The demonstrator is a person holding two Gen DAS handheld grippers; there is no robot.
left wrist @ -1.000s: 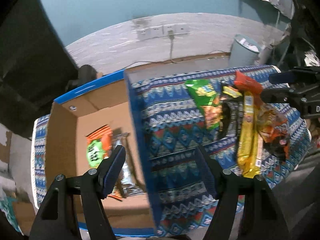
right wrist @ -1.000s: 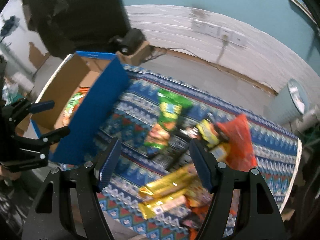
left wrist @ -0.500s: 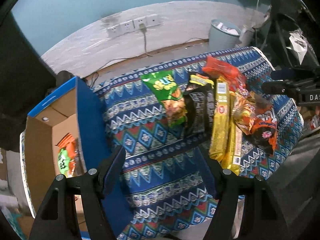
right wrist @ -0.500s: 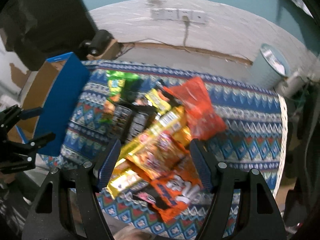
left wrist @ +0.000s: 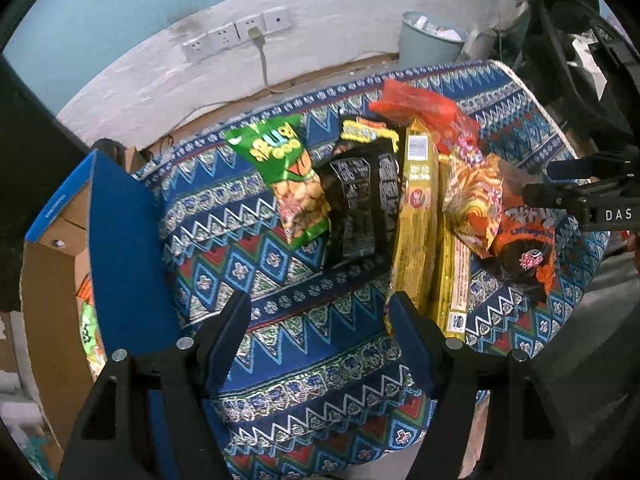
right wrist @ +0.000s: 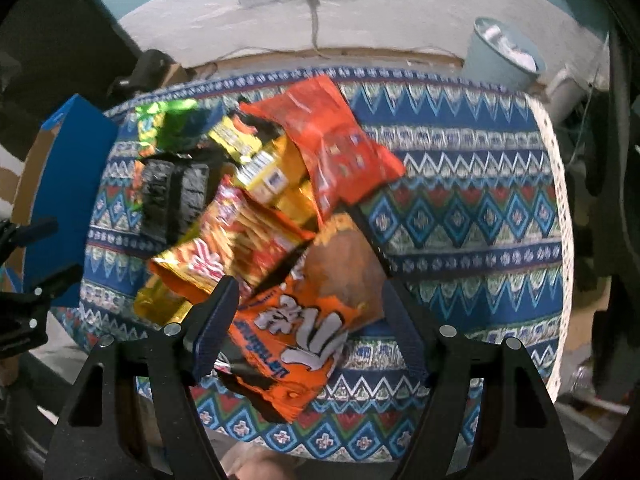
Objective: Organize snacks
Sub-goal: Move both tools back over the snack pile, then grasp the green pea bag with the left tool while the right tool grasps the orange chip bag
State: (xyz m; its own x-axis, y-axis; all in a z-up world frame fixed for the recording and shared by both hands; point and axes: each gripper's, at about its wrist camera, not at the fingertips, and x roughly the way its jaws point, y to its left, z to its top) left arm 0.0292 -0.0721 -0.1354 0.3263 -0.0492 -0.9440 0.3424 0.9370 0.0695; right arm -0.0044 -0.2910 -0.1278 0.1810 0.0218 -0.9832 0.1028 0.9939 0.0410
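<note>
A pile of snack packs lies on a table with a patterned blue cloth [left wrist: 248,264]: a green peanut bag [left wrist: 288,176], black packs [left wrist: 360,200], long yellow packs [left wrist: 416,224], a red bag [left wrist: 428,116] and an orange bag [right wrist: 296,332]. My left gripper [left wrist: 318,320] is open and empty above the cloth, just in front of the pile. My right gripper [right wrist: 310,304] is open, its fingers either side of the orange bag, above it. A cardboard box with blue sides [left wrist: 120,248] stands at the left with a green and orange pack [left wrist: 86,320] inside.
A pale blue waste bin [left wrist: 428,44] stands behind the table by the wall. Wall sockets with a plugged cable [left wrist: 240,34] are on the white wall. The table's right half [right wrist: 472,200] is bare cloth. The right gripper shows at the left wrist view's right edge [left wrist: 580,196].
Both grippers have swung right, away from the box and over the snack pile. The right gripper has come down close over the orange bag. Both stay open.
</note>
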